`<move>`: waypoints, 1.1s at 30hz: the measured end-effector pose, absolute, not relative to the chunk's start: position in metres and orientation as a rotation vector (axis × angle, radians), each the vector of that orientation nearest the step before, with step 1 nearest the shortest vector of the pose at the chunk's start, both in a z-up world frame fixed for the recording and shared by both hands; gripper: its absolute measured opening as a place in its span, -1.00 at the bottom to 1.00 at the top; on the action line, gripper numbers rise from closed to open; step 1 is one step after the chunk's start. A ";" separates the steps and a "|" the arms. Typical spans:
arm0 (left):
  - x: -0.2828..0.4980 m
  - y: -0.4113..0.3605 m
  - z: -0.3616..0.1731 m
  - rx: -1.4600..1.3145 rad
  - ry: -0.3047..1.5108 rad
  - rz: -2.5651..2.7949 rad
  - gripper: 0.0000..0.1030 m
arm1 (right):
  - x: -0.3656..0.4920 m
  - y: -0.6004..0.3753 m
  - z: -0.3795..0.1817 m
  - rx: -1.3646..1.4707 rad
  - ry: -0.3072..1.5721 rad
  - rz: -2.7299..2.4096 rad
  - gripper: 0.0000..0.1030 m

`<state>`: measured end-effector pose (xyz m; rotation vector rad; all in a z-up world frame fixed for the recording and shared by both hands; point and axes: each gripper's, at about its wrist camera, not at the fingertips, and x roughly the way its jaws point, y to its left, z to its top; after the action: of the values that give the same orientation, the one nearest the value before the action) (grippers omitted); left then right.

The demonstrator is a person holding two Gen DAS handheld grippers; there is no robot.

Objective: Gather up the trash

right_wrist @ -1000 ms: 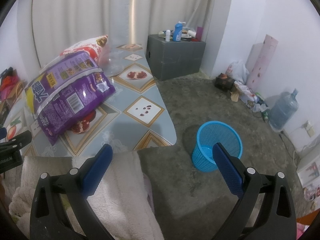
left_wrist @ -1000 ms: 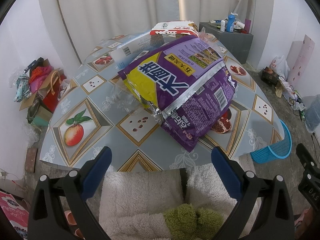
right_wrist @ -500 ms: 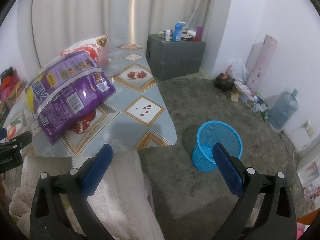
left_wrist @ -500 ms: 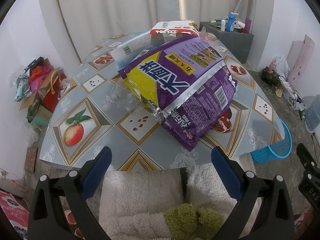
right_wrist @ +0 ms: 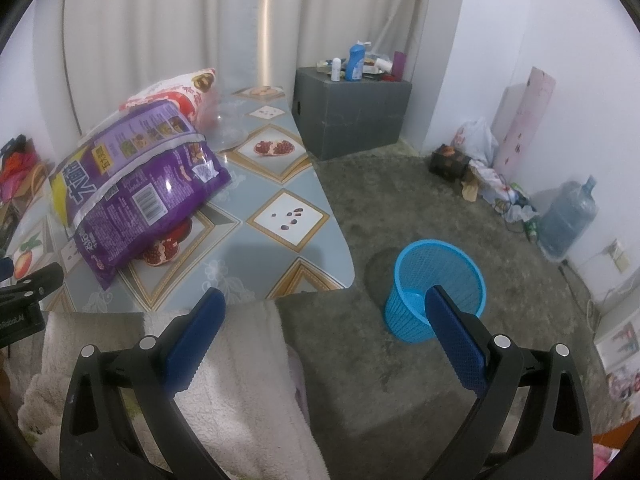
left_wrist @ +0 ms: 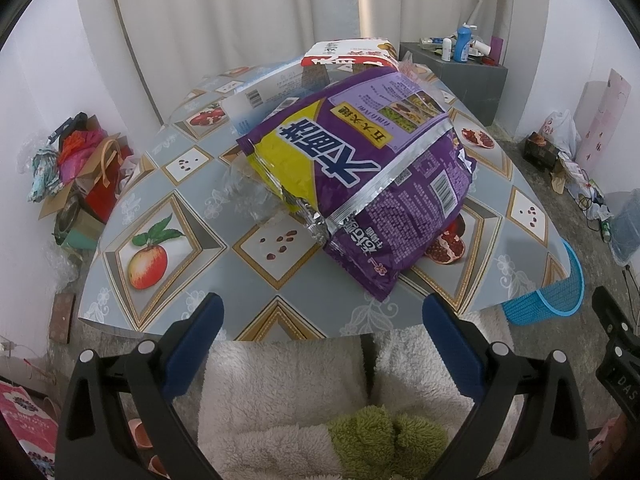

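Left gripper [left_wrist: 320, 320]: my blue-padded fingers were spread wide and held nothing, hovering at the near edge of the fruit-patterned oilcloth table [left_wrist: 168, 208].
Purple bag: the big purple and yellow foil snack bag [left_wrist: 372, 184] lay ahead of my left fingers, slightly right, propped on other wrappers, its torn mouth facing me; I judged it the first piece to take.
Other trash: a red and white packet [left_wrist: 348, 54] and crumpled clear plastic [left_wrist: 244, 190] sat beyond and beside it.
Right gripper [right_wrist: 324, 328]: fingers parted and empty, held off the table's corner.
Bin: the blue mesh plastic basket [right_wrist: 434, 296] stood on the floor just beyond my right-hand finger, probably why that hand waited there.
Pose: both grippers low above my fleece-covered lap, pointing forward.
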<state>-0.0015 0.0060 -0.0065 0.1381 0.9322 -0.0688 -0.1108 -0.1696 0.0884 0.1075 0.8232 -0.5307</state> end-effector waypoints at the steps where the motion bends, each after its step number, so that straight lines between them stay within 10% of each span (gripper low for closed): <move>1: -0.001 0.007 -0.007 0.140 0.929 -0.066 0.89 | -0.111 -0.169 0.088 0.110 0.823 -0.530 0.85; 33: 0.027 0.086 0.007 -0.036 0.746 -0.269 0.89 | -0.039 -0.148 0.079 0.098 0.707 -0.290 0.85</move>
<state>0.0265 0.0860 0.0074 -0.0362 0.7465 -0.2693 -0.0389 -0.1475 0.0795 0.0981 0.7070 -0.2898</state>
